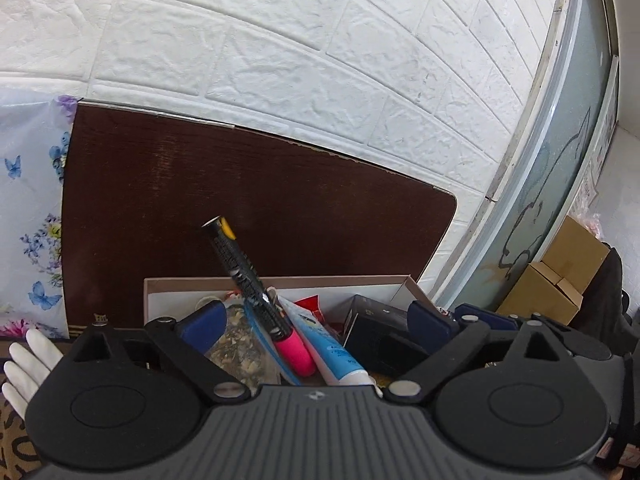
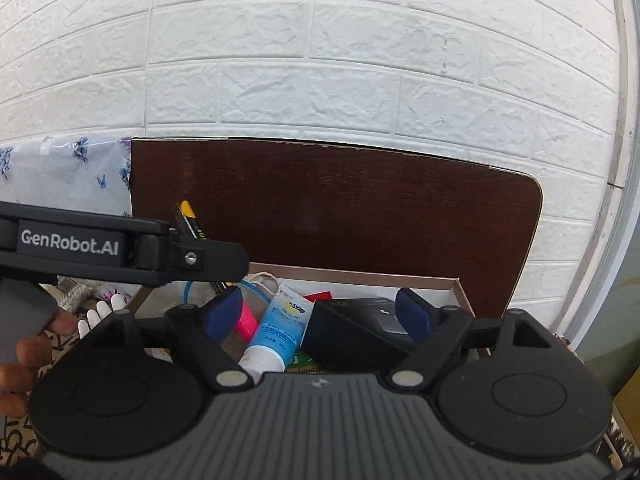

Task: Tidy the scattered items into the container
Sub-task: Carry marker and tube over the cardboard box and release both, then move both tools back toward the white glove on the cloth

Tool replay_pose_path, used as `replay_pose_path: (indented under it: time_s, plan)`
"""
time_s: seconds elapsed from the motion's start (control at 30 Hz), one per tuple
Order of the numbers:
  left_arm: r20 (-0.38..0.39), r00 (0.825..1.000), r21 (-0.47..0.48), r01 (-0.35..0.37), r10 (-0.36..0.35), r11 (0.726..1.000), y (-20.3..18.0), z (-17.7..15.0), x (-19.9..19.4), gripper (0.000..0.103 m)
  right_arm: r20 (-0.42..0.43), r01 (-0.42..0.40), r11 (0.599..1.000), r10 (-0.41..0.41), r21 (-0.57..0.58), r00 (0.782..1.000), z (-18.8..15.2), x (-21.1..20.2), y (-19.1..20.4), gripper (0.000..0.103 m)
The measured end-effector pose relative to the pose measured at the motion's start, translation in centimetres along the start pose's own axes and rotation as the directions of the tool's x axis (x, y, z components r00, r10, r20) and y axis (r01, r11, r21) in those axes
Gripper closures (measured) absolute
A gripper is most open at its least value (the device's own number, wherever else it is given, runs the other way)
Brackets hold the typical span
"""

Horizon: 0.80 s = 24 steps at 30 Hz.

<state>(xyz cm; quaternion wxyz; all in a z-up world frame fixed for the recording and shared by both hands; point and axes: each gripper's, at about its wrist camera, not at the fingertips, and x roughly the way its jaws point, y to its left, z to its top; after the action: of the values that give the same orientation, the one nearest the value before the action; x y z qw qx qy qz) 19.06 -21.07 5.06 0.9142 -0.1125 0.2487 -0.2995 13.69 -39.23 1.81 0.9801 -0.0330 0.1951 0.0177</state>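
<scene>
Both grippers' fingers point(image 1: 200, 326) point(image 2: 224, 312) gape released; only right view shows gripping hand point(image 2: 24, 356).

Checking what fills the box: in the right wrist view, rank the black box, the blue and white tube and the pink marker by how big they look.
1. black box
2. blue and white tube
3. pink marker, mostly hidden behind a gripper finger, so its rank is unsure.

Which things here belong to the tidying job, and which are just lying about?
Job:
- shallow cardboard box
- black-and-pink tube
- white-and-blue squeeze tube
- black rectangular case

Lying about:
- white glove
- brown cartons
- floral plastic sheet
</scene>
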Motion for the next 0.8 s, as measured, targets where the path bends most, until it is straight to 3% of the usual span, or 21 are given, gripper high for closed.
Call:
replay_pose_path:
  time_s: [0.37,0.5,0.63,0.8]
  plan:
    - [0.034,0.999,0.004,0.018,-0.018,1.000,0.3,-2.2,-4.3,0.003,0.014,-0.005,1.000,0.005,0.024,1.000,-1.0,-1.9,0.6,0.009]
    - [0.057,0.998,-0.008,-0.006,0.006,1.000,-0.1,-3.9,-6.6,0.003,0.005,-0.010,1.000,0.010,0.023,1.000,-1.6,-3.2,1.8,0.008]
    - [0.073,0.997,-0.046,-0.004,0.007,0.999,0.2,-5.9,-9.4,0.003,0.003,0.004,0.999,-0.004,-0.036,1.000,-2.7,-5.0,3.9,0.002]
    - [0.080,0.996,-0.074,-0.042,0.047,0.996,1.1,-8.4,-12.5,0.002,0.009,-0.012,0.991,0.014,-0.130,1.000,-4.2,-7.2,7.2,0.002]
